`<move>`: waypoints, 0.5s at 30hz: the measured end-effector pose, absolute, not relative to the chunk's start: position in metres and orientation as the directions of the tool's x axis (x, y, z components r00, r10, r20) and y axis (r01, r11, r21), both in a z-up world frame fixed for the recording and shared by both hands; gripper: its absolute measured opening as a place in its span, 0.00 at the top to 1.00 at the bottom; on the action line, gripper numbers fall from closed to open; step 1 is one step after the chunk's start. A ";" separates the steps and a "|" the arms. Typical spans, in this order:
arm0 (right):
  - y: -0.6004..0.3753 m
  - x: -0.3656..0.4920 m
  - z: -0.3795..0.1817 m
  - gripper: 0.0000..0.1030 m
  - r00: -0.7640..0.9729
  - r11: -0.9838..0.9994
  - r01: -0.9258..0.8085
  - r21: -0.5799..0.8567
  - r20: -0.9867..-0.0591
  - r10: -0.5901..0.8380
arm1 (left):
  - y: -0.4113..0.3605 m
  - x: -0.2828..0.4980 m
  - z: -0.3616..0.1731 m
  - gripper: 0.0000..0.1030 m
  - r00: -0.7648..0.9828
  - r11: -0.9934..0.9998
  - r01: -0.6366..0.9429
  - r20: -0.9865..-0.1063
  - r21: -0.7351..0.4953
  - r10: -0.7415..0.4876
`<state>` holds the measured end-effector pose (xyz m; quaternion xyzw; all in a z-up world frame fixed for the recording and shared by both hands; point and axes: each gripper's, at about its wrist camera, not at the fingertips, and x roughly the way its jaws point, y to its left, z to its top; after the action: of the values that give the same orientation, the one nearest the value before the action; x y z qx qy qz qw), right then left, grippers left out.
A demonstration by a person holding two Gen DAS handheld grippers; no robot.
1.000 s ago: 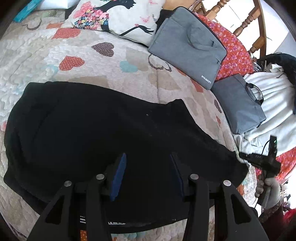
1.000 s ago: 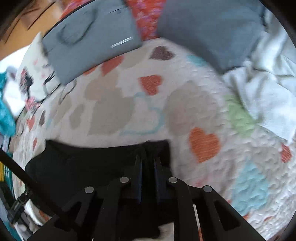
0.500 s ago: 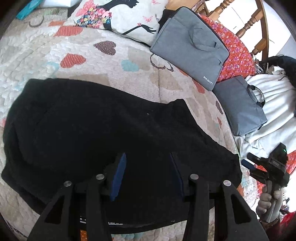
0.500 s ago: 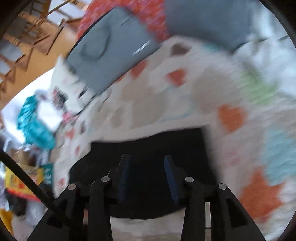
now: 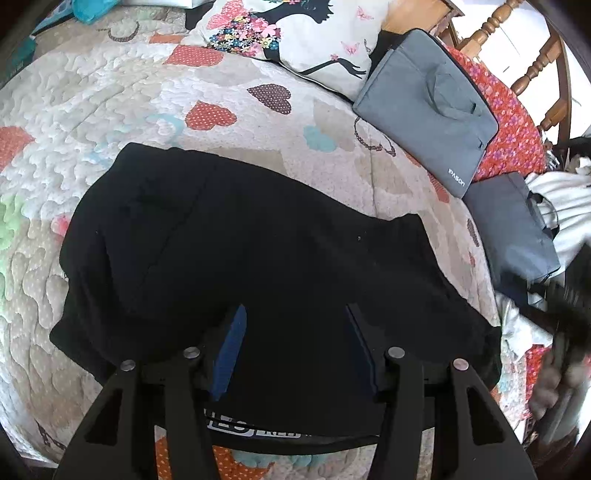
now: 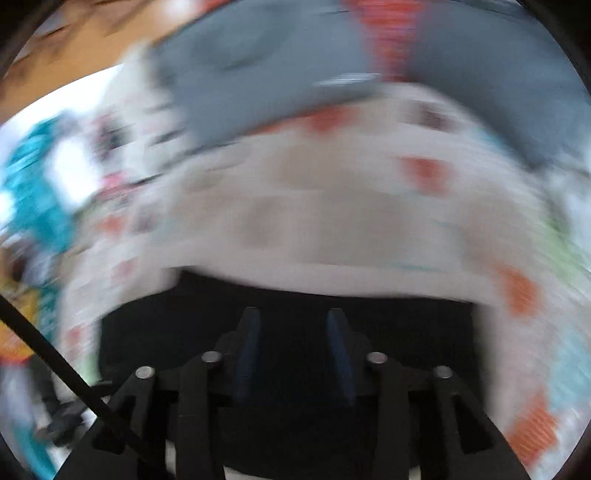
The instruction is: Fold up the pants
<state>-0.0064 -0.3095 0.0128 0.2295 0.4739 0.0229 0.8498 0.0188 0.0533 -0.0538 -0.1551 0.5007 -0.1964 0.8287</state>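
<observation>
One pair of black fabric pants (image 5: 258, 266) lies spread on a cream quilted bedspread with coloured heart patches (image 5: 92, 96), directly under and ahead of both tools, laid flat, most likely so an edge can be picked up and folded over. The left gripper (image 5: 295, 347), black with blue-padded fingers, hovers above the near part of the cloth with its jaws wide apart and nothing between them. The right gripper (image 6: 291, 347), seen in its own heavily blurred view, also has its two blue pads parted with only dark cloth visible below; it seems to hold nothing, though the smear makes contact hard to judge. Beyond the left gripper's fingertips and to their right sit two soft cases: one light grey fabric laptop bag with a handle (image 5: 428, 110), leaning on a red floral cushion (image 5: 513, 125), and one darker grey bag (image 5: 517, 229) nearer, beside rumpled white cloth. Far ahead rests one white pillow printed with a floral silhouette figure (image 5: 295, 33). The fold appears not yet made at this stage.
</observation>
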 end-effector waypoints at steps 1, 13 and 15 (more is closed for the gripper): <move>-0.294 0.007 0.011 0.57 0.539 0.900 0.144 0.411 -0.795 0.277 | 0.052 0.017 -0.053 0.49 0.422 0.877 0.182 -0.770 -0.445 -0.478; -0.202 0.119 -0.048 0.92 0.305 0.973 0.004 0.229 -0.927 0.217 | 0.100 0.017 -0.030 0.49 0.498 0.814 0.161 -0.666 -0.558 -0.555; -0.201 0.133 -0.050 0.94 0.306 0.984 0.022 0.175 -0.939 0.160 | 0.116 0.021 -0.025 0.49 0.534 0.807 0.126 -0.646 -0.577 -0.546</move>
<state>0.1332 -0.2015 -0.0499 0.0773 0.5876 0.0428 0.8043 0.0206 0.1159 -0.0253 -0.2384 0.4397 -0.1994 0.8426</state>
